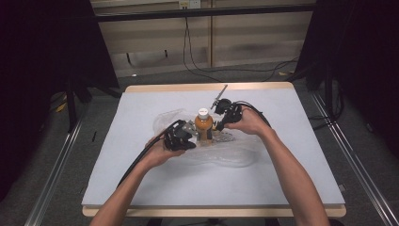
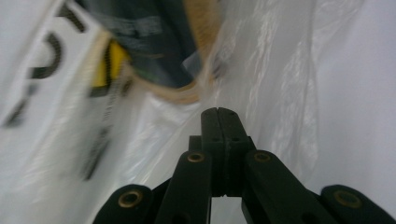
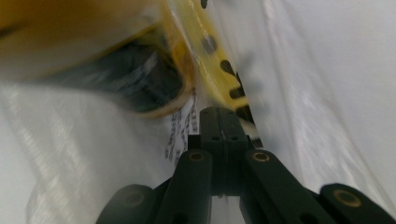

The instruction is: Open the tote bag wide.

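A bottle (image 1: pixel 203 126) of orange liquid with a white cap stands upright mid-table, on or in a clear plastic bag (image 1: pixel 233 157) that spreads around its base. My left gripper (image 1: pixel 189 133) presses in beside the bottle's left and my right gripper (image 1: pixel 219 124) beside its right. In the left gripper view the jaws (image 2: pixel 218 112) stand shut with the bag's film (image 2: pixel 280 93) gathered at their tips, and the blurred bottle (image 2: pixel 159 46) is just beyond. In the right gripper view the jaws (image 3: pixel 218 111) are likewise shut on film, under the bottle's base (image 3: pixel 135 79) and a yellow printed strip (image 3: pixel 219 70).
A pale grey mat (image 1: pixel 141 179) covers the wooden table, bare all around the bag. Black curtains hang at both sides, and a dark cable (image 1: pixel 221 70) lies on the floor behind the table's far edge.
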A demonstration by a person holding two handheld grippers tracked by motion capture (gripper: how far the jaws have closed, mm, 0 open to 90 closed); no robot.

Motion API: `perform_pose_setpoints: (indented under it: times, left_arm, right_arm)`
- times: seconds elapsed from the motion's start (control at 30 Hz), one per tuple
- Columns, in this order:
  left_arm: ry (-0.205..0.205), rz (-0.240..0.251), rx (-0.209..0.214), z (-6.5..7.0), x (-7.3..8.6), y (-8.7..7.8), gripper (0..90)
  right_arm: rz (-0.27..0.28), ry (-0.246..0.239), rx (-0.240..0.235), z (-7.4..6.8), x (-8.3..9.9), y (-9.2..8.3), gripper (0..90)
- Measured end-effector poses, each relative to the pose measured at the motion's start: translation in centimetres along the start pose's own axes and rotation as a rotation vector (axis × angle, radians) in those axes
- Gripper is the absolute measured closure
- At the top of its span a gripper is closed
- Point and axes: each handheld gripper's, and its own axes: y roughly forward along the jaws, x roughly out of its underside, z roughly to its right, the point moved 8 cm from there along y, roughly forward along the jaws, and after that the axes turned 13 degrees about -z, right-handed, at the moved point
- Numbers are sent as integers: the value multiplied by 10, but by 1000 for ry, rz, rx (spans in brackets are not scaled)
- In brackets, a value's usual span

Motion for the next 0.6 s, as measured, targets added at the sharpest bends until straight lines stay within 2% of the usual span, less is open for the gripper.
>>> perform_pose_setpoints:
  times: [0.03, 0.1, 0.13, 0.23, 0.27, 0.3, 0.33, 0.37, 0.4, 0.43, 0.47, 0.6]
  left_arm:
    - [17, -5, 5, 5, -1, 4, 900]
    - [33, -19, 14, 15, -1, 9, 900]
    - [47, -29, 14, 24, 0, 13, 900]
    - [65, -30, 35, 31, 2, 11, 900]
    - [70, -35, 23, 34, 3, 11, 900]
    - [67, -36, 29, 37, 4, 10, 900]
    - [87, -44, 27, 37, 6, 9, 900]
    - [83, -36, 30, 42, 8, 8, 900]
    - [83, -36, 30, 42, 8, 8, 900]
    - [104, -38, 37, 44, 10, 7, 900]
    - [101, -31, 47, 48, 12, 7, 900]
    - [113, -15, 66, 60, 20, 3, 900]
  right_arm:
    - [-17, 21, -24, 6, -6, 10, 900]
    - [-25, 30, -21, 10, -7, 13, 900]
    - [-50, 62, -17, 18, -8, 22, 900]
    - [-73, 73, 0, 24, -8, 28, 900]
    - [-46, 95, 8, 30, -11, 29, 900]
    - [-43, 101, 16, 33, -11, 29, 900]
    - [-38, 106, 38, 36, -13, 29, 900]
    - [-43, 127, 53, 38, -13, 29, 900]
    - [-43, 127, 53, 38, -13, 29, 900]
    - [-26, 148, 73, 44, -16, 29, 900]
    - [-26, 148, 73, 44, -16, 29, 900]
    - [21, 214, 73, 56, -19, 30, 900]
